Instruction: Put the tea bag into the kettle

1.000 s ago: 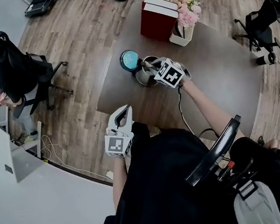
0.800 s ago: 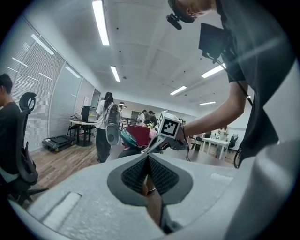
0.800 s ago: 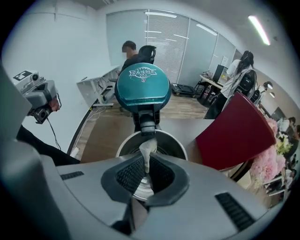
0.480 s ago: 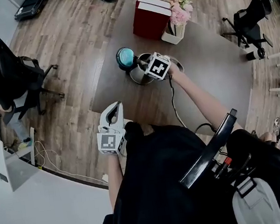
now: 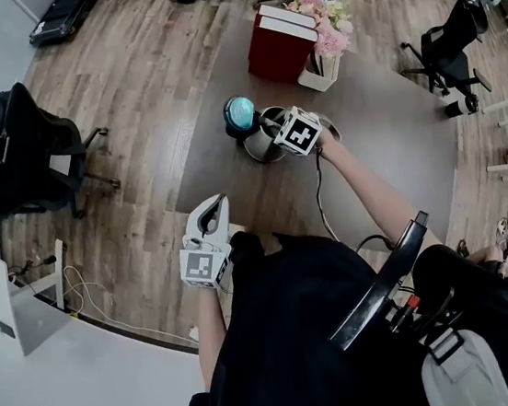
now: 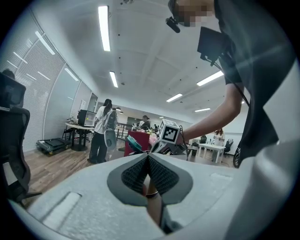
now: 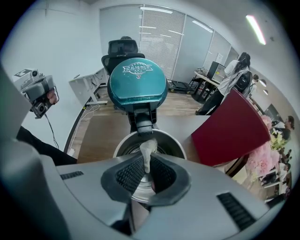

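We stand at a grey table [image 5: 394, 142] with a gripper in each hand. Our right gripper [image 7: 146, 169] tilts steeply down over the open steel kettle [image 7: 123, 145]. Its jaws pinch a pale tea bag [image 7: 148, 151] that pokes past their tips over the kettle's mouth, below the raised teal lid [image 7: 137, 86]. Our left gripper [image 6: 148, 165] hovers near our body, well apart from the kettle, jaws pressed together on nothing. A red box [image 7: 232, 131] stands near the kettle
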A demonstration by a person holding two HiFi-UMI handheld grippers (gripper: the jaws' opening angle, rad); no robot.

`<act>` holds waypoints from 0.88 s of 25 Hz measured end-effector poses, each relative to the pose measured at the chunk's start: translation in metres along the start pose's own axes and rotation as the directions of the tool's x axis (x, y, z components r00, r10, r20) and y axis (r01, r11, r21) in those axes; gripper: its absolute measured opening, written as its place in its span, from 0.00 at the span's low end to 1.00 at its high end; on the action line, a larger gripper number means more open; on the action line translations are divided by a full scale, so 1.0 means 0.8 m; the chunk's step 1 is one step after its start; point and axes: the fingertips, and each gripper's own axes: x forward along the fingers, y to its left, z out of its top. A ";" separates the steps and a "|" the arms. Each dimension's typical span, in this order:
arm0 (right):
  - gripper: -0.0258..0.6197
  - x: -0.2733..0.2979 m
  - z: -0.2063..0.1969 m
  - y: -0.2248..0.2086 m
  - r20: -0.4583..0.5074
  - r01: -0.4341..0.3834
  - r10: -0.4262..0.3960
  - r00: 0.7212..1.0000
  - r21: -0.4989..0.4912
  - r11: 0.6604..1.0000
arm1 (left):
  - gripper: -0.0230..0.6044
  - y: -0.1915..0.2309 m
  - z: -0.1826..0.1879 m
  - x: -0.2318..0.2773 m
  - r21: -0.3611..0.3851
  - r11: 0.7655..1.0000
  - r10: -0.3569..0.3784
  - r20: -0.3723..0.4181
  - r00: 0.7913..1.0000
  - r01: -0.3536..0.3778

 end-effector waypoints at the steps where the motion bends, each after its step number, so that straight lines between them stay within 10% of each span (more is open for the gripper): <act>1: 0.07 0.000 0.000 0.000 0.011 -0.003 0.003 1.000 0.011 1.000 | 0.04 0.000 0.000 0.000 0.001 1.000 -0.006 -0.001 1.000 0.006; 14: 0.28 -0.010 0.011 -0.014 0.117 0.137 -0.150 0.982 0.109 0.984 | 0.04 0.012 -0.006 0.015 0.034 0.990 -0.133 -0.033 0.991 0.134; 22: 0.24 -0.089 0.005 -0.008 0.395 0.164 -0.269 0.879 0.280 0.946 | 0.04 -0.013 0.009 0.054 0.078 0.988 -0.134 -0.034 0.990 0.136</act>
